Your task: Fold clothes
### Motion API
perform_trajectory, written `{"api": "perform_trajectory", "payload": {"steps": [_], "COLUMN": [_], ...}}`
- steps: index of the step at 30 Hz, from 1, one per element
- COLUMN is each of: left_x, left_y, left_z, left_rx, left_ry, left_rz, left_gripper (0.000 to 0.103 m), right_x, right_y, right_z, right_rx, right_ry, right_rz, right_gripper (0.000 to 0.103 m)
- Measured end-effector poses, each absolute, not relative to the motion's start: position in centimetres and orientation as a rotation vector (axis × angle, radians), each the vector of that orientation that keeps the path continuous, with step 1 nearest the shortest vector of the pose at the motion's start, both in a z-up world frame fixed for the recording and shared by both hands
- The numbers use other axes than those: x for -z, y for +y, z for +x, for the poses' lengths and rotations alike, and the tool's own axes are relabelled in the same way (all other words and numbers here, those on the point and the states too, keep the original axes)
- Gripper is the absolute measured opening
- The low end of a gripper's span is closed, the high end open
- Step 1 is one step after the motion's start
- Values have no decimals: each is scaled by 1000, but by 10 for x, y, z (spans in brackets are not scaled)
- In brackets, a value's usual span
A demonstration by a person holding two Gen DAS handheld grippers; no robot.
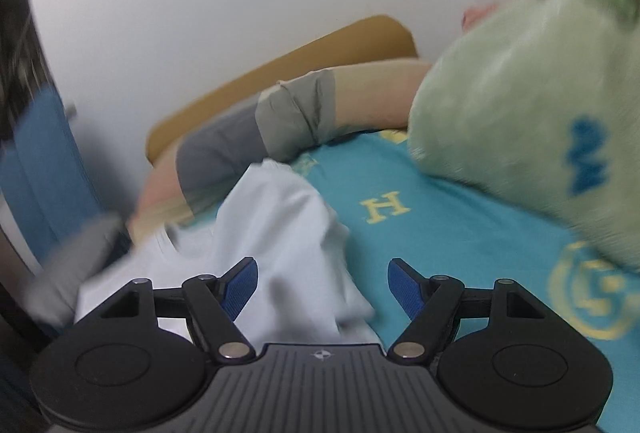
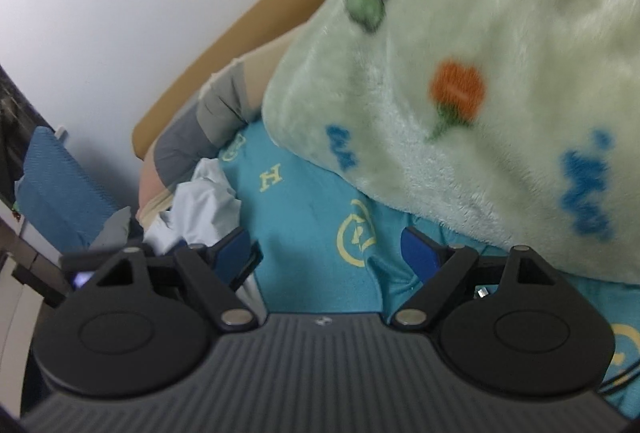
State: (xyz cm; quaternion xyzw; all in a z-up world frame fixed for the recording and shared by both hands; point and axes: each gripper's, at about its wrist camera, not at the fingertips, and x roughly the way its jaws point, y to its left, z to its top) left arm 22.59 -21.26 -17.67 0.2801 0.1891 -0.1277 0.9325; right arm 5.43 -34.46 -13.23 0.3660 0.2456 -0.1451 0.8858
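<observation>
A pale, almost white garment [image 1: 272, 233] lies crumpled on the teal bed sheet [image 1: 440, 225] near the bed's left edge. My left gripper [image 1: 322, 265] hovers just above it, jaws apart, with the cloth showing between the blue pads [image 1: 240, 289] but not pinched. In the right wrist view the same garment [image 2: 204, 201] sits to the left of my right gripper [image 2: 323, 237]. That gripper is open over the bare teal sheet [image 2: 304, 201], with nothing between its fingers.
A thick green fleece blanket [image 1: 520, 113] [image 2: 460, 93] is heaped on the right of the bed. A grey and beige pillow [image 1: 288, 117] leans on the tan headboard [image 1: 280, 69]. A blue chair [image 2: 56, 185] and a grey cloth [image 2: 116, 225] are at the left.
</observation>
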Motion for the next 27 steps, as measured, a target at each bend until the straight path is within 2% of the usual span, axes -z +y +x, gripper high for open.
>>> {"api": "perform_trajectory", "payload": {"steps": [1, 3, 5, 6, 7, 8, 11, 17, 20, 27], "left_x": [184, 198, 206, 204, 199, 192, 160, 99, 97, 109], "left_y": [-222, -232, -232, -228, -223, -217, -186, -85, -43, 18], "left_z": [235, 257, 276, 281, 284, 285, 286, 306, 320, 329], "left_rx": [231, 192, 177, 196, 215, 225, 328, 511, 588, 619], "left_ry": [377, 430, 481, 493, 494, 496, 515, 603, 678, 678], "left_rz": [623, 695, 712, 683, 644, 607, 403, -92, -216, -360], "left_gripper": [74, 64, 35, 30, 19, 16, 12, 12, 12, 12], "right_x": [135, 139, 142, 143, 145, 146, 146, 143, 142, 149], "right_y": [-344, -343, -341, -341, -340, -341, -341, -334, -329, -322], "right_z": [58, 62, 66, 68, 69, 69, 69, 68, 70, 79], "right_rx": [301, 293, 287, 287, 287, 288, 287, 291, 291, 296], "right_ry": [516, 521, 527, 532, 535, 538, 542, 548, 557, 589], "right_rz": [761, 757, 744, 736, 735, 739, 745, 711, 681, 648], "right_gripper": [85, 85, 85, 85, 85, 85, 85, 85, 85, 84]}}
